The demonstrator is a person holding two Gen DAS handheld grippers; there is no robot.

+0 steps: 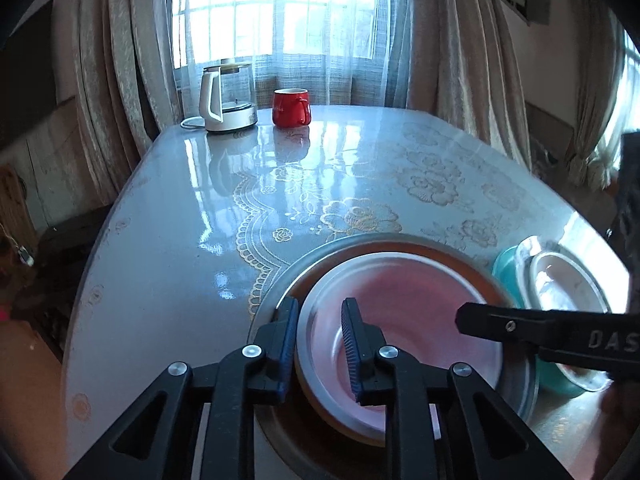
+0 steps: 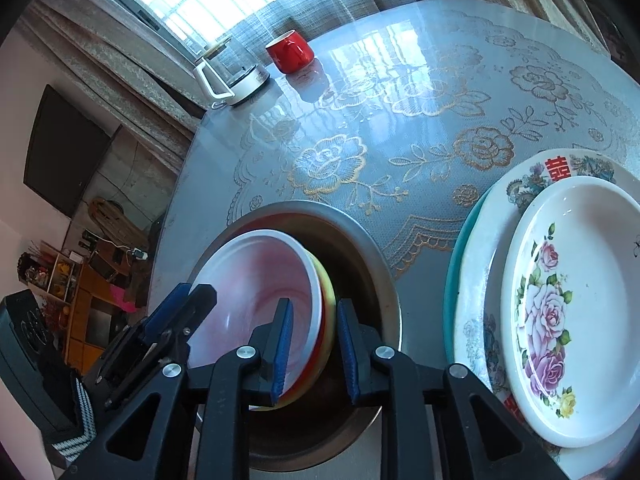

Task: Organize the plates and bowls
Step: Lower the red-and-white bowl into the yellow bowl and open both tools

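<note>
**Bowl nesting, release stage**

The pink bowl (image 2: 256, 296), nested in a yellow bowl (image 2: 329, 320) inside the steel basin (image 2: 376, 264), is straddled at its rim by both grippers. Left gripper (image 1: 320, 344): narrow, pads seemingly slack. Right gripper (image 2: 316, 352): narrow, contact unclear. Next, withdrawal is judged due. The plate stack (image 2: 560, 320) right of the right gripper is cut off.

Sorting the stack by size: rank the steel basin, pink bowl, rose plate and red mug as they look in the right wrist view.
1. Steel basin and rose plate: alike, the plate cut off.
2. Pink bowl.
3. Red mug, though farthest away.
</note>
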